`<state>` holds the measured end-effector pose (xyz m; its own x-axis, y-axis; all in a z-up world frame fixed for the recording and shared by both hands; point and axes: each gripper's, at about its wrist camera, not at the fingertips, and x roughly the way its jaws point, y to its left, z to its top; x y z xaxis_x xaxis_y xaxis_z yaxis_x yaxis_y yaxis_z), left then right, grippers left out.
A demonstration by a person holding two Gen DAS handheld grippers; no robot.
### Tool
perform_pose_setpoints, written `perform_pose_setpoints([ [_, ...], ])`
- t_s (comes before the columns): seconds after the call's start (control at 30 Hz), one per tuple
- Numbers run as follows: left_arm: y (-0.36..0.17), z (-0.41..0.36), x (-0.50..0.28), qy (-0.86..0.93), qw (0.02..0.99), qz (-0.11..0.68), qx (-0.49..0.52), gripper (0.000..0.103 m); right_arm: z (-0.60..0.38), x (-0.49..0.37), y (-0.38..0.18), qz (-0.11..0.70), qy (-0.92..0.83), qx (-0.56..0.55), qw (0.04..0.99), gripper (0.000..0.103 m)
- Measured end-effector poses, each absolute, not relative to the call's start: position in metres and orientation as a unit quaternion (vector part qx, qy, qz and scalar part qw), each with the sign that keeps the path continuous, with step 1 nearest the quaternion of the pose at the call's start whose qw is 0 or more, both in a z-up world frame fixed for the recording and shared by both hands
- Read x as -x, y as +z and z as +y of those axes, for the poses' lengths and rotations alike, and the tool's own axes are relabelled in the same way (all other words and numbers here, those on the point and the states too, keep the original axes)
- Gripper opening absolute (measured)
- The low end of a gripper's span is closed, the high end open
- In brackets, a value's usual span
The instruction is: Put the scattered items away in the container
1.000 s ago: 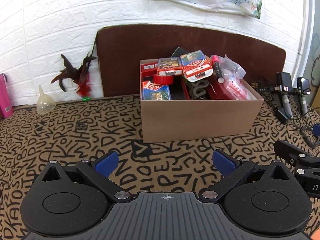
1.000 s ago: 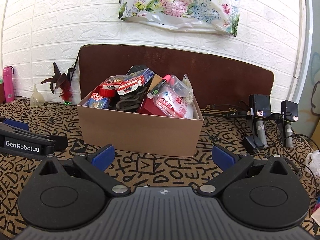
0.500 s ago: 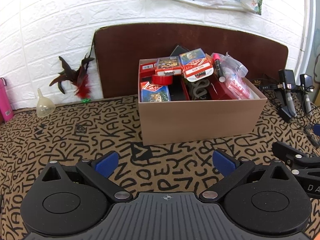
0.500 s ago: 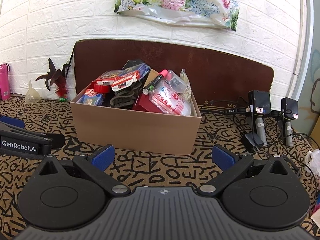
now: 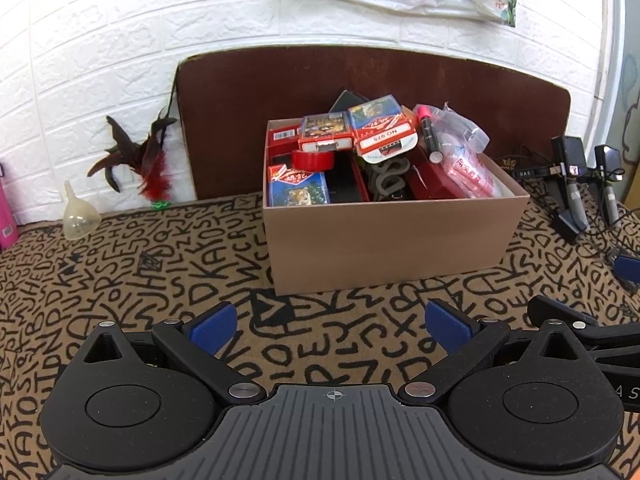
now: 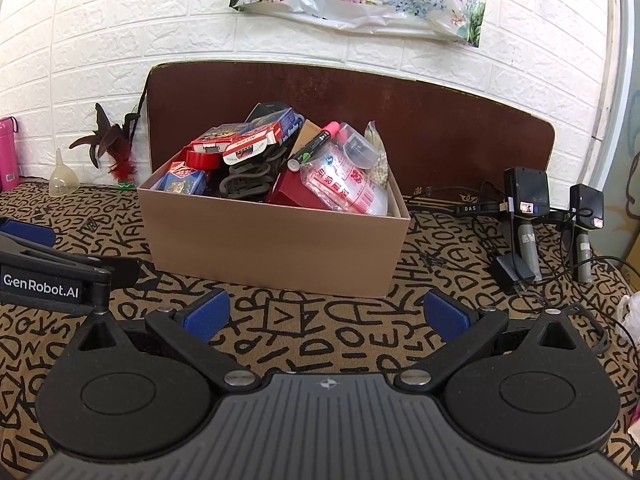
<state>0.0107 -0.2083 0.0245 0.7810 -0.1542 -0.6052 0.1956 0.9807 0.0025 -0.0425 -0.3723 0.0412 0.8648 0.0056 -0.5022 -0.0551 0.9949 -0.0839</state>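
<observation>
A brown cardboard box (image 5: 392, 240) stands on the patterned cloth, also in the right wrist view (image 6: 276, 248). It is piled with card packs (image 5: 298, 188), a red tape roll (image 5: 312, 159), a marker (image 5: 428, 136), a clear plastic bag (image 6: 344, 184) and grey foam pieces. My left gripper (image 5: 332, 324) is open and empty, low over the cloth in front of the box. My right gripper (image 6: 326, 316) is open and empty, in front of the box's right side. Part of each gripper shows in the other's view.
A clear funnel (image 5: 80, 218), a red-black feather toy (image 5: 150, 164) and a pink bottle (image 6: 8, 152) stand by the white brick wall at left. Black chargers and cables (image 6: 528, 216) lie at right. A brown board (image 5: 360, 80) leans behind the box.
Both grippers have drawn back slightly and risen, so the box sits a little lower and farther in each view. Nothing was taken or let go.
</observation>
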Motion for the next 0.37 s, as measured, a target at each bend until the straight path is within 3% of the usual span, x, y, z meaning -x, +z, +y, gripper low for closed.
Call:
perform_pose_setpoints([
  [0.37,0.0254,-0.2065,-0.0111,-0.091,0.944,0.314,-0.036,0.103,-0.3710,0.0402,0.0421,0.260,0.017,0.050,0.964,0.102],
])
